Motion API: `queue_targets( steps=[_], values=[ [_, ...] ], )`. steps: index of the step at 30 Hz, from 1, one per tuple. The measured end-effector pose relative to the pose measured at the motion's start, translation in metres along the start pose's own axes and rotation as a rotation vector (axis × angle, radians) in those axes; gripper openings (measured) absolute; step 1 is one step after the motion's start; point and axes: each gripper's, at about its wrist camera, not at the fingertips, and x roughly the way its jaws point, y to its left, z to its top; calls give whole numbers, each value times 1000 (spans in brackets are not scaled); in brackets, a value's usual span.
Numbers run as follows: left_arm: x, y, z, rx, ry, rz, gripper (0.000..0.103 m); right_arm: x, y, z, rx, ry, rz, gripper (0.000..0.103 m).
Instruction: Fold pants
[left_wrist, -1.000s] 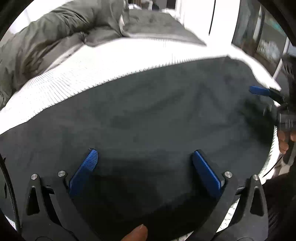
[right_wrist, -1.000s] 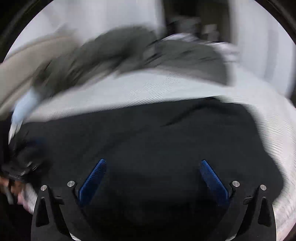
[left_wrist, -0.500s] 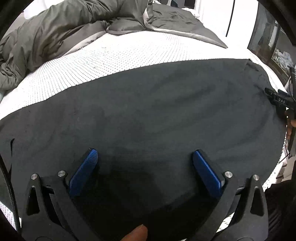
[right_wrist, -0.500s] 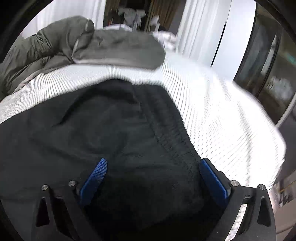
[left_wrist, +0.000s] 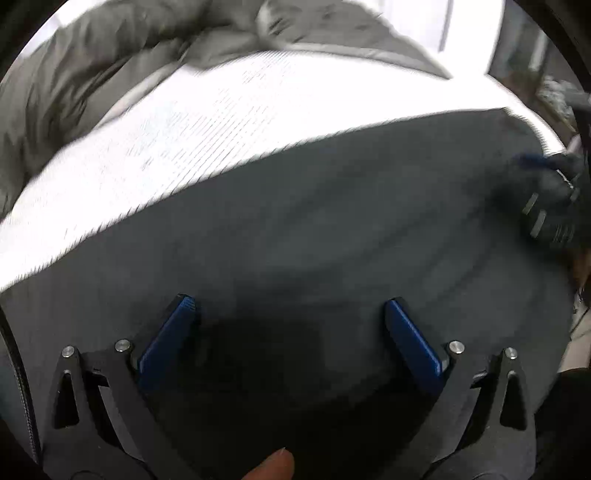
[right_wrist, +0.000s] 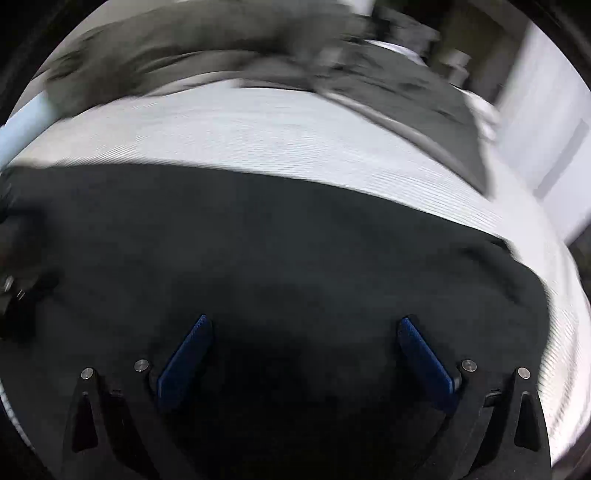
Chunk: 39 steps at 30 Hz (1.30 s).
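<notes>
The black pants lie spread flat across the white mattress; they also fill the lower half of the right wrist view. My left gripper is open and empty, hovering low over the pants' near part. My right gripper is open and empty, also just above the dark fabric. The right gripper shows blurred at the right edge of the left wrist view. The left gripper shows as a dark shape at the left edge of the right wrist view. Both views are motion-blurred.
A rumpled grey duvet lies on the far side of the mattress, also seen in the right wrist view. The mattress edge drops off at the right. White curtains or wall stand behind.
The right gripper has swung from the waistband end back toward the middle of the pants. The left view has shifted slightly and blurred. Both grippers stay open.
</notes>
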Motion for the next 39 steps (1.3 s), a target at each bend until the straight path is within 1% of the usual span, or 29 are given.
queue_targets(
  steps=[1, 3, 4, 6, 7, 9, 11, 12, 13, 14, 15, 16, 18, 20, 21, 22, 23, 25, 26, 27, 28, 29, 30, 31, 33, 34, 35, 37, 39],
  values=[
    [0, 8, -1, -19, -6, -11, 103, 6, -32, -3, 59, 15, -105, 102],
    [-2, 24, -5, -55, -10, -2, 103, 15, -83, -16, 146, 38, -292, 102],
    [-3, 28, -6, -66, -14, 3, 103, 21, -114, -25, 244, 51, -311, 102],
    [-6, 33, -7, -78, -14, -1, 102, 26, -141, -31, 388, 60, -173, 102],
    [-8, 33, -7, -77, -14, 6, 102, 21, -146, -33, 404, 43, -152, 101],
    [-15, 32, 1, -66, -25, 39, 102, 10, -139, -23, 351, 22, -220, 101],
    [-25, 37, 12, -65, -80, 24, 102, -16, -125, -16, 293, -33, -312, 101],
    [-29, 37, 19, -72, -104, 14, 102, -31, -118, -8, 285, -65, -316, 101],
    [-31, 38, 28, -78, -119, 10, 102, -37, -108, 3, 283, -107, -256, 101],
    [-29, 39, 35, -82, -127, 14, 102, -40, -98, 8, 275, -123, -180, 101],
    [-23, 41, 46, -82, -126, 31, 102, -41, -81, 15, 246, -127, -71, 101],
    [-16, 44, 55, -81, -121, 45, 102, -39, -64, 23, 199, -118, 21, 101],
    [4, 46, 67, -74, -95, 78, 102, -18, -23, 39, 106, -91, 142, 101],
    [22, 53, 67, -81, -44, 77, 102, 4, 6, 45, 68, -33, 218, 101],
    [30, 56, 64, -100, -15, 67, 102, 14, 11, 44, 86, 8, 257, 101],
    [35, 60, 62, -119, -3, 51, 102, 22, 15, 42, 93, 33, 253, 99],
    [37, 65, 60, -132, -2, 34, 102, 30, 12, 43, 82, 42, 186, 99],
    [35, 71, 59, -153, -10, 28, 102, 41, -11, 41, 62, 40, -12, 100],
    [34, 73, 58, -158, -14, 29, 102, 44, -37, 37, 103, 45, -121, 100],
    [34, 74, 58, -159, -16, 26, 102, 48, -58, 36, 154, 50, -197, 99],
    [34, 72, 58, -160, -15, 25, 102, 52, -82, 32, 226, 56, -233, 99],
    [35, 70, 58, -155, -11, 34, 102, 59, -101, 41, 287, 68, -265, 99],
    [35, 67, 59, -148, -11, 44, 102, 58, -110, 38, 309, 76, -304, 99],
    [32, 61, 52, -142, -14, 56, 102, 56, -113, 37, 317, 74, -311, 99],
    [26, 60, 53, -146, -25, 77, 102, 48, -108, 41, 300, 50, -293, 99],
    [19, 60, 54, -153, -40, 80, 102, 42, -105, 43, 284, 41, -299, 99],
    [12, 60, 53, -153, -57, 66, 102, 24, -94, 39, 264, 15, -298, 99],
    [-7, 47, 48, -135, -92, 30, 102, -2, -82, 40, 232, -39, -244, 99],
    [-23, 26, 42, -84, -128, -7, 102, -29, -66, 30, 201, -81, -122, 100]
  ],
)
